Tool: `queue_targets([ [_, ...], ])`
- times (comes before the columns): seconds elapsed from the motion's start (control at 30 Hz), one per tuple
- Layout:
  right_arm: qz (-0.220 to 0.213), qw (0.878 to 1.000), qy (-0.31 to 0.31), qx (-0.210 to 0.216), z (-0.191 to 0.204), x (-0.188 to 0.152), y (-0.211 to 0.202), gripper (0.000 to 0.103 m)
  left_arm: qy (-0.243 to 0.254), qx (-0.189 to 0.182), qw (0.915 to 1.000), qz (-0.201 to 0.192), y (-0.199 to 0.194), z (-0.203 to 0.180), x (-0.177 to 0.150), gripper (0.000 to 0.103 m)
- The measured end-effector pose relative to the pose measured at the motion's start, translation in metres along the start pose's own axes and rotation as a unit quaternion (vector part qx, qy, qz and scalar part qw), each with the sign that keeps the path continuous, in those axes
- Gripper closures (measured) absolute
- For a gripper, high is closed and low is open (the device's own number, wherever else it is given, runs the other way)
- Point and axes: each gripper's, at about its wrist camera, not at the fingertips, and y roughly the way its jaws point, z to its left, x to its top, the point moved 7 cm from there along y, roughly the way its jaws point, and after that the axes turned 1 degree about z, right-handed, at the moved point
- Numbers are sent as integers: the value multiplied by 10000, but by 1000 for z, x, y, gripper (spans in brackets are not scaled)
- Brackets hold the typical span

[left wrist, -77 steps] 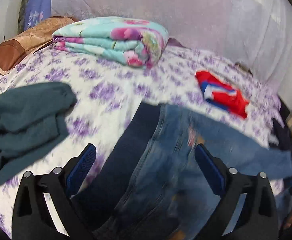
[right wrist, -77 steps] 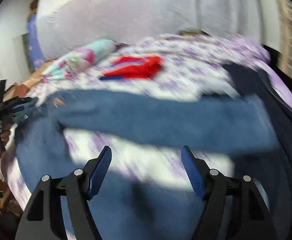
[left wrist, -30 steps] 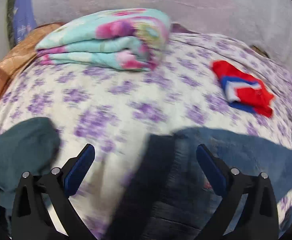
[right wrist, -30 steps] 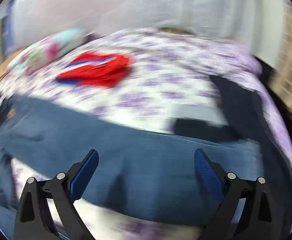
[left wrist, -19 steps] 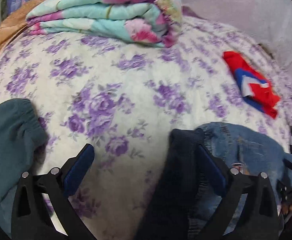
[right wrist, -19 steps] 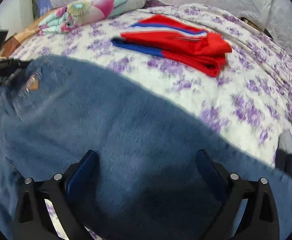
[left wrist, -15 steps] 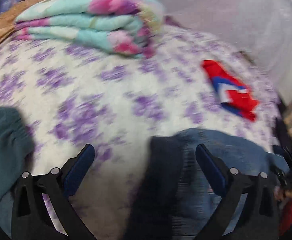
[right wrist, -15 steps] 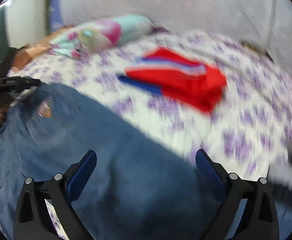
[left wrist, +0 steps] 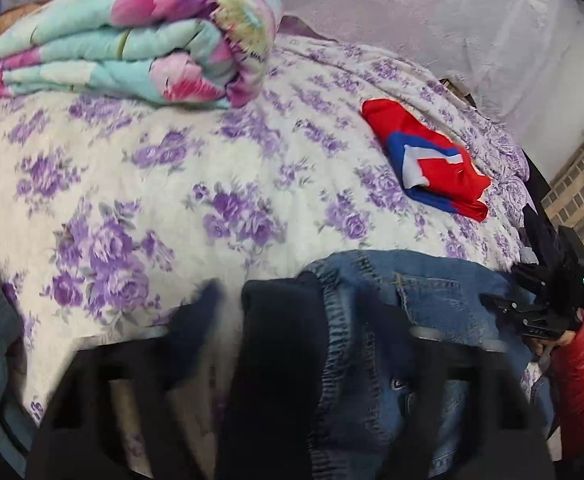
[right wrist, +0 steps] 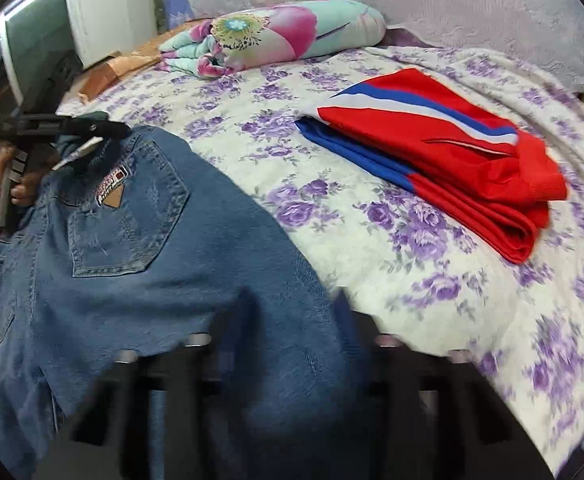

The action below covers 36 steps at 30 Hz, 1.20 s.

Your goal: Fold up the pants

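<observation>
My left gripper (left wrist: 292,320) sits low over the near edge of the bed (left wrist: 164,184), pointing across the purple-flowered cover. Its fingers (left wrist: 196,320) are smeared by blur, and with a dark black garment (left wrist: 280,360) and the waistband between them I cannot tell whether they are apart or clamped. My right gripper (right wrist: 288,344) is also low and level, aimed across the jeans (right wrist: 164,288); its fingers are blurred too and half hidden by denim, so I cannot tell their state either. In the right wrist view my left gripper (right wrist: 72,128) shows at the far left, right at the waistband corner, with my hand (right wrist: 16,184) behind it in a red sleeve.

The jeans lie on the near part of the bed, seat side up: a back pocket with a brown and white label shows near the waistband, the cloth is mid-blue and faded, fairly flat here with a soft rounded edge toward the bed's middle. In the left wrist view the waistband (left wrist: 372,272) bunches beside the black garment.

Farther back lie a folded red, white and blue garment (right wrist: 444,152) and a folded floral blanket (left wrist: 132,44), well apart from the jeans.
</observation>
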Motion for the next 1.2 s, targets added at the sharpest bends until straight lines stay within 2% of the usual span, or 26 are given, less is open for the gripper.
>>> queue_targets([
  [0.03,-3,9999,-13,-170,6,0,-3,86,1,-2,10000,-31,-1,0,0,49],
  [0.07,-14,9992,-60,-389,12,0,-8,92,-11,-10,10000,-70,-3,1,0,52],
  [0.13,-119,9980,-28,-615,19,2,-21,95,-30,-52,9998,-209,-10,1,1,57],
  [0.23,-383,9963,33,-769,35,6,-52,96,-113,68,9984,-558,-29,6,2,96],
  [0.3,-581,9938,-114,-943,54,6,-80,96,-299,-434,9959,-737,-47,8,0,96],
  [0.4,-772,9897,-376,-1147,85,-2,-113,96,-344,-669,9929,-918,-64,5,-5,96],
  [0.43,-795,9879,-475,-1244,94,-4,-120,96,-383,-718,9926,-896,-68,2,-8,91],
  [0.47,-803,9873,-495,-1280,99,-6,-124,96,-463,-730,9924,-871,-70,1,-11,76],
  [0.5,-820,9871,-489,-1287,104,-8,-128,96,-569,-757,9919,-850,-74,-2,-16,67],
  [0.53,-856,9868,-477,-1287,109,-9,-133,96,-626,-766,9917,-827,-76,-4,-18,46],
  [0.57,-910,9866,-479,-1268,116,-12,-139,97,-702,-738,9916,-797,-78,-5,-22,32],
  [0.67,-975,9843,-663,-1313,136,-22,-153,97,-728,-480,9933,-754,-81,-7,-29,27],
  [0.77,-1001,9821,-814,-1370,154,-33,-157,97,-812,-712,9921,-636,-86,-11,-34,27],
  [0.87,-1060,9797,-970,-1399,172,-46,-159,97,-1032,-769,9903,-515,-92,-11,-39,27],
  [1.0,-1123,9776,-1113,-1392,193,-67,-161,97,-1423,-1205,9808,-579,-118,-11,-54,26],
  [1.07,-1134,9756,-1232,-1423,206,-79,-160,97,-1529,-1411,9761,-622,-132,-13,-64,19],
  [1.2,-1108,9723,-1466,-1444,228,-106,-154,96,-1559,-1444,9761,-464,-141,-23,-86,17],
])
